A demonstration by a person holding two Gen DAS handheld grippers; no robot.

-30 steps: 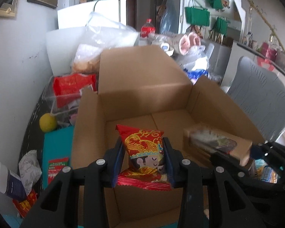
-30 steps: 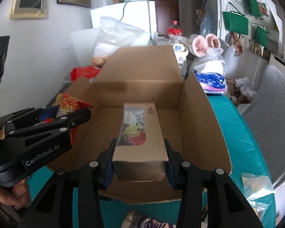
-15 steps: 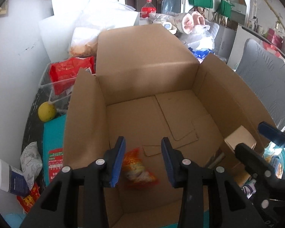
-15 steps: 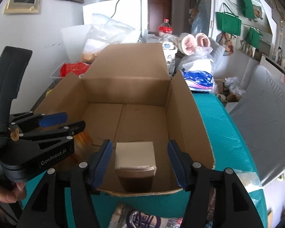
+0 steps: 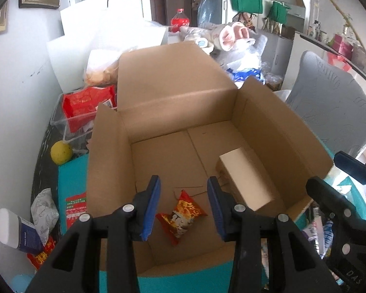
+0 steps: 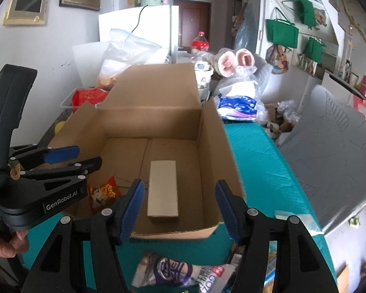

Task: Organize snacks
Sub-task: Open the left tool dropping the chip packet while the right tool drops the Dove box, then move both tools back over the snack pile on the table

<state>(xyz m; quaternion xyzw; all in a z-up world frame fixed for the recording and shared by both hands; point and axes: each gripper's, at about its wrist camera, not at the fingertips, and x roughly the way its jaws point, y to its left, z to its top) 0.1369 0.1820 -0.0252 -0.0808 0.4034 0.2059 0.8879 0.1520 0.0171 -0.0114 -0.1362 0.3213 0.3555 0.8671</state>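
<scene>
Brown cardboard makes up the open box [image 5: 183, 112] on the teal table cover [image 6: 261, 161], its far flap standing up and hiding part of the clutter behind: a clear bin [image 5: 61, 122] with a red bag [image 5: 85, 105], a bulging plastic bag [image 6: 124, 56], a cola bottle [image 5: 180, 19] and a blue-and-white pack [image 6: 236, 106]. A yellow fruit [image 5: 61, 152] lies left of the box, and a grey chair back [image 6: 329, 158] stands to the right. More wrapped snacks [image 6: 178, 273] lie near the box's front wall. Inside, a small red and gold snack packet [image 5: 180, 213] lies crumpled on the floor at the near left, and a plain long carton [image 6: 163, 188] lies flat just right of it. The left gripper [image 5: 183, 204] hangs above the packet, jaws apart and empty. The right gripper [image 6: 178, 210] has just been opening; its jaws stand wide over the carton, gripping nothing.
</scene>
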